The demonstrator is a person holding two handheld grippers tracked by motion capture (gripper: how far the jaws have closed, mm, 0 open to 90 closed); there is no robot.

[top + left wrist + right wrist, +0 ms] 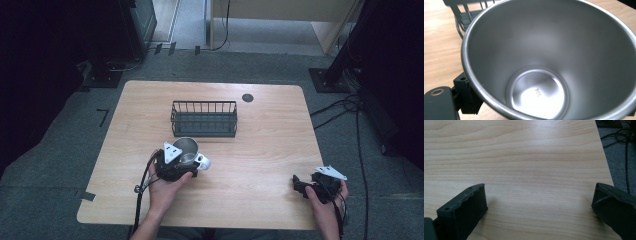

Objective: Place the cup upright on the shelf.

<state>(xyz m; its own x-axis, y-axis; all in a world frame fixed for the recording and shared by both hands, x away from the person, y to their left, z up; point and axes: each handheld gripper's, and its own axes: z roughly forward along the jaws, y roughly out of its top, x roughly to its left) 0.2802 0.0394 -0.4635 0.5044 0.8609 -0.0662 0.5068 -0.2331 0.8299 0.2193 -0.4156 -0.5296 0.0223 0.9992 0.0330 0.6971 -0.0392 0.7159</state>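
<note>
Step in hand: we judge that we are at the grasp of the steel mug (186, 148), most likely to carry it into the wire basket (204, 119).
Mug: it stands on the table (260, 150), near the middle and a little left, just on the near side of the basket; its white handle (202, 161) points right.
Inside the mug: in the left gripper view we look down into the bare steel cup (549, 62), with "304" stamped on its floor; it holds nothing.
Left gripper (176, 167): it sits against the near side of the mug, one black jaw showing outside the rim low at the left; we cannot tell whether it has clamped the wall or is only set around it.
Right gripper (300, 186): it rests at the near right of the table, jaws spread wide over bare wood, holding nothing.
Basket: dark wire, nothing in it that we can see, just beyond the mug.
Next move: we think it calls for a firm pinch on the rim, a lift above the basket's near rail, then a short carry to the far side and a level set-down.
</note>
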